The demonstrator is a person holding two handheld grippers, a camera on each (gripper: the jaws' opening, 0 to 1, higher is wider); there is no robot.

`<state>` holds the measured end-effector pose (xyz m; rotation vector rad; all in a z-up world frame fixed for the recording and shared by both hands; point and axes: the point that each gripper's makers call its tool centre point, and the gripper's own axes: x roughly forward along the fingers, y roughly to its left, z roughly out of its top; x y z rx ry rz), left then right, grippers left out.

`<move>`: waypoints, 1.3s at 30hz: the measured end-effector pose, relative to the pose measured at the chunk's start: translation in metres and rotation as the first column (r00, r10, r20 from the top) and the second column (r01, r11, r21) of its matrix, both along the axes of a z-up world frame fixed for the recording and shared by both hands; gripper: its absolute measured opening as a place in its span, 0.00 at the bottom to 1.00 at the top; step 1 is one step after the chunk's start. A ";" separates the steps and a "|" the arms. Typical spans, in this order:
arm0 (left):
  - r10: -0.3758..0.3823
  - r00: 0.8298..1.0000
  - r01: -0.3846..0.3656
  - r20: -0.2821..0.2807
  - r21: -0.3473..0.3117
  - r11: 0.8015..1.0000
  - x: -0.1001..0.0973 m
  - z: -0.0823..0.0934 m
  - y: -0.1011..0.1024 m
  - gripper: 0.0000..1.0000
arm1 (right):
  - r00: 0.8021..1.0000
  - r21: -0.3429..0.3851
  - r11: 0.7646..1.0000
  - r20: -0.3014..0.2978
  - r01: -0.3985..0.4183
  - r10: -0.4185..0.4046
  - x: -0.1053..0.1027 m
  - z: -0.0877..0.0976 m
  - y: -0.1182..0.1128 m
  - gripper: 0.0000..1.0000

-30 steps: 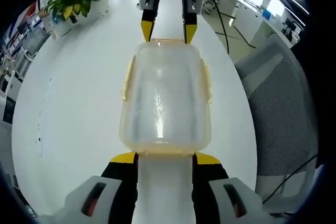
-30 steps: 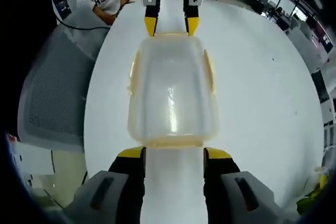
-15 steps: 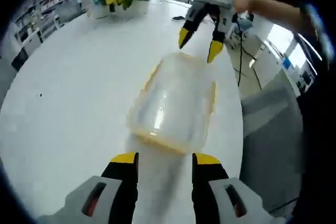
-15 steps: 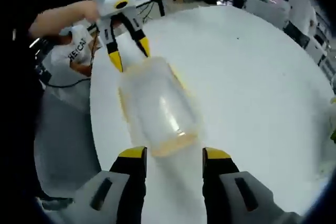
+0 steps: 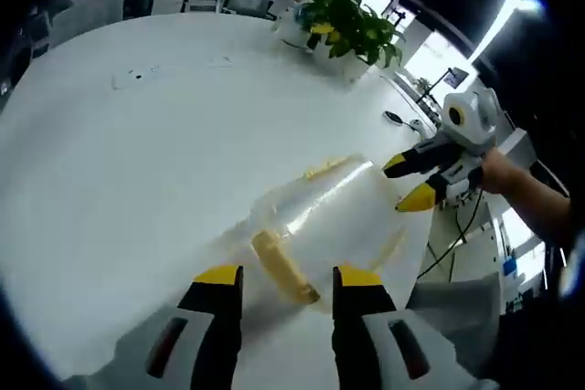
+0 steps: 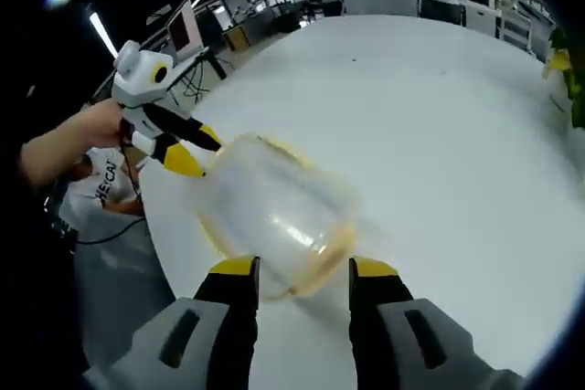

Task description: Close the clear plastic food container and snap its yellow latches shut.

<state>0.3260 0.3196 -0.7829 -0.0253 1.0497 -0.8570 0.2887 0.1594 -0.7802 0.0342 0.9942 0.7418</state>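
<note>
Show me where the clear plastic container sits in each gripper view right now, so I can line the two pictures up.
Left gripper view: the clear plastic container lies low and right of centre, just beyond this view's own jaws, a yellow latch facing them.
Right gripper view: it sits left of centre, just above this view's own jaws.
Shared landmark: the round white table it rests on.
</note>
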 end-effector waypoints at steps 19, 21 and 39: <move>0.045 0.999 -0.045 0.027 -0.004 0.999 -0.001 0.002 -0.014 0.19 | 0.999 -0.003 1.000 -0.025 -0.031 0.031 0.000 -0.001 0.002 0.28; 0.070 0.998 -0.070 0.008 0.015 0.997 -0.002 -0.001 -0.009 0.16 | 0.998 -0.002 0.998 -0.029 -0.057 0.057 -0.005 -0.004 0.005 0.27; 0.012 0.983 -0.024 0.184 0.061 0.998 0.002 0.006 -0.016 0.18 | 1.000 0.037 0.999 -0.018 0.007 -0.007 -0.004 0.000 0.004 0.27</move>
